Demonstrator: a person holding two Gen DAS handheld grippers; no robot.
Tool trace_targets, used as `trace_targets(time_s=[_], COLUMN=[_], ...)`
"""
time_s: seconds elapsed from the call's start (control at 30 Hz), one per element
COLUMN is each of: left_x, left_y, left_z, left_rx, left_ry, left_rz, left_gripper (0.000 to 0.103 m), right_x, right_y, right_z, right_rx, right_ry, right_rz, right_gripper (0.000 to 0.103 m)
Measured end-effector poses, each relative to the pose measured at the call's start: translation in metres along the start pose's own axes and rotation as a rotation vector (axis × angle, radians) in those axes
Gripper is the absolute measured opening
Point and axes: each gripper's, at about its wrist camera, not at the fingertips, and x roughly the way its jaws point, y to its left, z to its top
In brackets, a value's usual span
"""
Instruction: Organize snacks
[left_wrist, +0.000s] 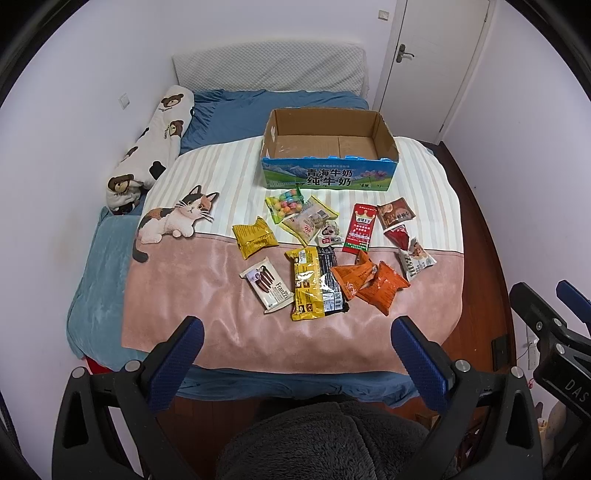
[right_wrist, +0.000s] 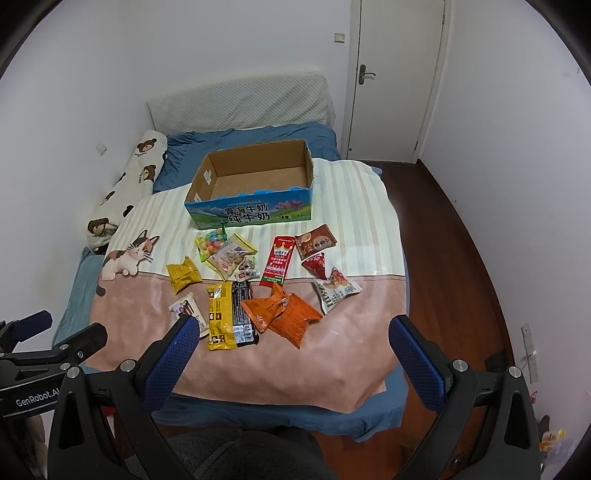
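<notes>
Snack packets (left_wrist: 325, 254) lie scattered on the cat-print blanket (left_wrist: 184, 280), just in front of the open milk carton box (left_wrist: 328, 177). We hold our left gripper (left_wrist: 295, 350) and right gripper (right_wrist: 293, 349) side by side above the bed's near edge, jaws spread wide, gripping nothing.
</notes>
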Motion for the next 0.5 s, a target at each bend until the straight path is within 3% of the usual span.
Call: trace_targets(time_s=[0.5], left_x=[-0.0003], left_y=[0.0005], left_z=[0.0000], left_rx=[-0.003], left_ry=[-0.006], left_rz=[-0.001], left_gripper=[0.103], right_x=[0.0010], right_y=[0.0022], right_z=[0.0001], right_rx=[-0.004], right_ry=[0.003], right_rz=[0.011], right_gripper=[0.103])
